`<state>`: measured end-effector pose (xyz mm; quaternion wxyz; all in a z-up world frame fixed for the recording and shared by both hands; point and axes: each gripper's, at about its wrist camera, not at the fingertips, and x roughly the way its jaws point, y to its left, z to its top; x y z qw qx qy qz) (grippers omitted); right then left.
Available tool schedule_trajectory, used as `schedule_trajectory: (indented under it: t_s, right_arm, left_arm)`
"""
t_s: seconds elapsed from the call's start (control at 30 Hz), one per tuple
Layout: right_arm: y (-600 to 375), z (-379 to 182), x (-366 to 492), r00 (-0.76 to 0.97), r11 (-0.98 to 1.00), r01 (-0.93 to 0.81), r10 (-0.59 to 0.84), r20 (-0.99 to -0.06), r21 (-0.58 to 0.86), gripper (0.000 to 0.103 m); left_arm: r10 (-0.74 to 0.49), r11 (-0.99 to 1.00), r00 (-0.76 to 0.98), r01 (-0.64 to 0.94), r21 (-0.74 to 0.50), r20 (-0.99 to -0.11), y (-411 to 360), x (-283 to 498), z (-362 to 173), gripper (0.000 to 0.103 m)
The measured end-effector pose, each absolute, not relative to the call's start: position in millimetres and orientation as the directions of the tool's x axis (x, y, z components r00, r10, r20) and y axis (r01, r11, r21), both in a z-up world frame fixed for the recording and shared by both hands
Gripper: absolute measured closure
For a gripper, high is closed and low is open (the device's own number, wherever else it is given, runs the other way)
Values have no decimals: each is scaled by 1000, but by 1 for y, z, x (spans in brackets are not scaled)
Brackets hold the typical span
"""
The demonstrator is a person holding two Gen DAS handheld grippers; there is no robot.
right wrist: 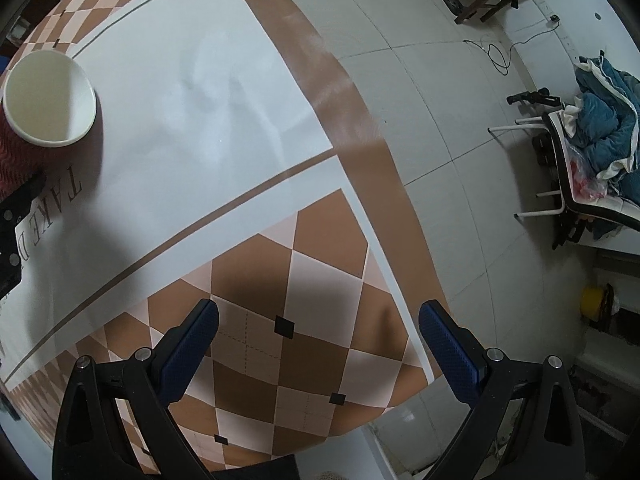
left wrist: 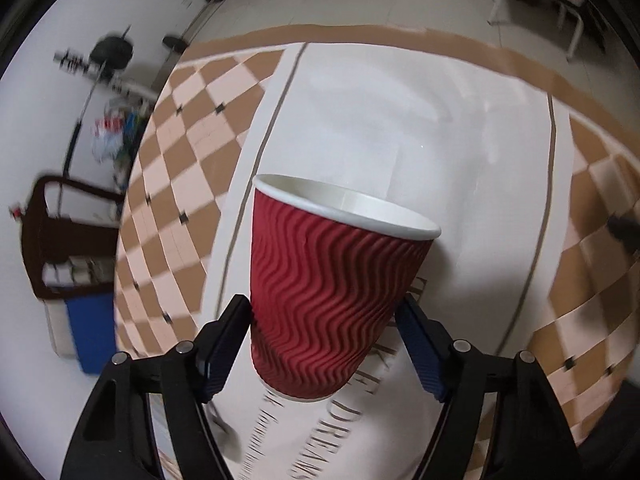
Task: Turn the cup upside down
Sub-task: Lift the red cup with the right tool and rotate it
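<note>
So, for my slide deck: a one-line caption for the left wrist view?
Left gripper clamps a red ripple-wall paper cup, mouth up and tilted, above the checkered tablecloth.

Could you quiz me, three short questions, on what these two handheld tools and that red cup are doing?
1. True or false: the red ripple paper cup has its open mouth facing up.
2. Which tool grips the cup? A) left gripper B) right gripper C) both
3. Fill in: the right gripper's jaws stand ___, with only the checkered tablecloth between them.

Key
1. True: the white rim is on top and the empty inside shows in the right wrist view, so the flip is not yet done.
2. A: its jaws press on both sides of the cup's lower wall.
3. Open.
</note>
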<state>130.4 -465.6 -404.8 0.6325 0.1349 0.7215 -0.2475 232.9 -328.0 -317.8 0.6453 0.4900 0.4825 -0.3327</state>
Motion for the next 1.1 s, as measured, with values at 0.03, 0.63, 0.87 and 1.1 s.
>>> schedule_trajectory:
  t_s: [0.03, 0.63, 0.87, 1.1]
  right_arm:
    - [-464, -403, 131, -160, 844, 504, -119, -980, -185, 2]
    - [-387, -380, 158, -102, 920, 369, -98, -990, -129, 2]
    - [-328, -373, 167, -84, 943, 305, -115, -990, -136, 2]
    - [-291, -371, 162, -85, 954, 253, -145, -986, -162, 2]
  left_arm:
    - [44, 339, 290, 896, 288, -956, -325, 235, -315, 31]
    - [-163, 974, -138, 135, -182, -977, -125, 232, -302, 31]
    - [-275, 958, -177, -126, -256, -945, -65, 191, -325, 30]
    - [-251, 967, -176, -89, -239, -952, -76, 179, -333, 29]
